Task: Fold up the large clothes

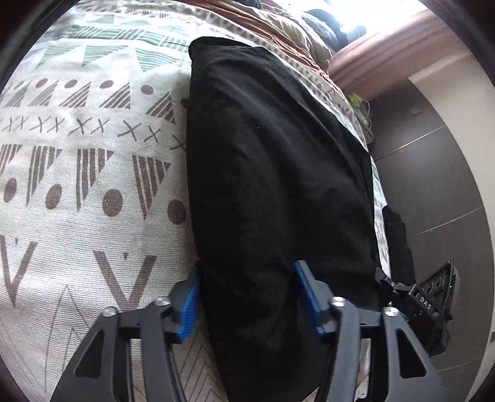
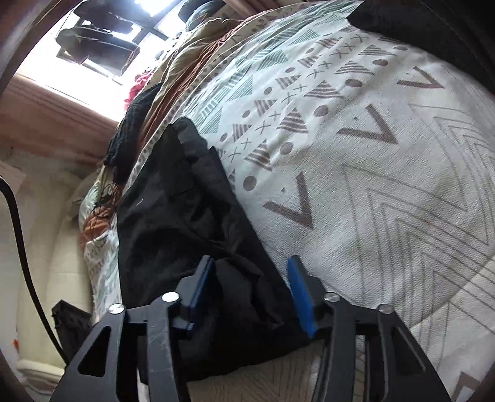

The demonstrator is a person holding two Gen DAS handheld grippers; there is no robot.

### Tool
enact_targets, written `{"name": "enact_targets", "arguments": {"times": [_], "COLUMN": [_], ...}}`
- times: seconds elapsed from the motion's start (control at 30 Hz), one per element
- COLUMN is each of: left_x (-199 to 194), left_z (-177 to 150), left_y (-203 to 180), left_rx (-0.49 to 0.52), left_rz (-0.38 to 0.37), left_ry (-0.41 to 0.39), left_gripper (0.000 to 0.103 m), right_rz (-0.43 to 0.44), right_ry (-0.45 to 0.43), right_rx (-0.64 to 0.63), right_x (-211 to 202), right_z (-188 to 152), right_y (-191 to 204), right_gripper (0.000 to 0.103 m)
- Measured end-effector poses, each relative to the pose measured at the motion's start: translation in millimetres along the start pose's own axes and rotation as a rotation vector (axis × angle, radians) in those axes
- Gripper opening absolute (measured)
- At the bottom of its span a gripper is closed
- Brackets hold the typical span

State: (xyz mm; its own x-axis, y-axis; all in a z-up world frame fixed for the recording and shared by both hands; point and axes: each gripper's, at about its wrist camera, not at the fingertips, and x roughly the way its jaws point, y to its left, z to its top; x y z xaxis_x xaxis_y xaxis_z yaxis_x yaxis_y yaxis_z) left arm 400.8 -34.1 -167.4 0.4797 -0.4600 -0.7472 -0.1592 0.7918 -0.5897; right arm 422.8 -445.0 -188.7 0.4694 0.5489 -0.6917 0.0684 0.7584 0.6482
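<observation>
A large black garment point(image 1: 278, 173) lies stretched along the patterned bedspread point(image 1: 86, 173), near the bed's right edge. My left gripper point(image 1: 246, 297) is open, its blue pads point(image 1: 188, 306) on either side of the garment's near end. In the right wrist view another bunched part of the black garment point(image 2: 185, 210) lies on the bedspread point(image 2: 371, 173) by the bed's left edge. My right gripper point(image 2: 250, 293) is open, its blue pads point(image 2: 298, 293) straddling a crumpled fold of the cloth.
A brown and tan blanket point(image 1: 278, 27) and dark clothes are heaped at the far end of the bed by a bright window point(image 2: 102, 40). Dark floor point(image 1: 433, 173) lies to the right of the bed. A black cable point(image 2: 21, 235) hangs at the left.
</observation>
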Motion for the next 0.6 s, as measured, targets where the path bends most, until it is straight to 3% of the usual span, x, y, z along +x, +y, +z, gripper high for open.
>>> {"name": "enact_targets", "arguments": {"times": [0.07, 0.17, 0.4, 0.6], "left_x": [-4, -12, -43, -66], "left_z": [3, 7, 7, -13], "left_y": [2, 5, 14, 36], "left_rx": [0.0, 0.012, 0.041, 0.056], "left_rz": [-0.003, -0.005, 0.059, 0.073], "left_ry": [0.004, 0.019, 0.034, 0.053], "left_gripper": [0.036, 0.029, 0.028, 0.028], "right_rz": [-0.003, 0.005, 0.025, 0.039], "right_ry": [0.013, 0.033, 0.114, 0.148], "right_rx": [-0.023, -0.061, -0.184, -0.236], "right_x": [3, 5, 8, 5], "right_z": [-5, -10, -38, -70], "right_y": [8, 18, 40, 48], "right_gripper": [0.037, 0.035, 0.035, 0.035]}}
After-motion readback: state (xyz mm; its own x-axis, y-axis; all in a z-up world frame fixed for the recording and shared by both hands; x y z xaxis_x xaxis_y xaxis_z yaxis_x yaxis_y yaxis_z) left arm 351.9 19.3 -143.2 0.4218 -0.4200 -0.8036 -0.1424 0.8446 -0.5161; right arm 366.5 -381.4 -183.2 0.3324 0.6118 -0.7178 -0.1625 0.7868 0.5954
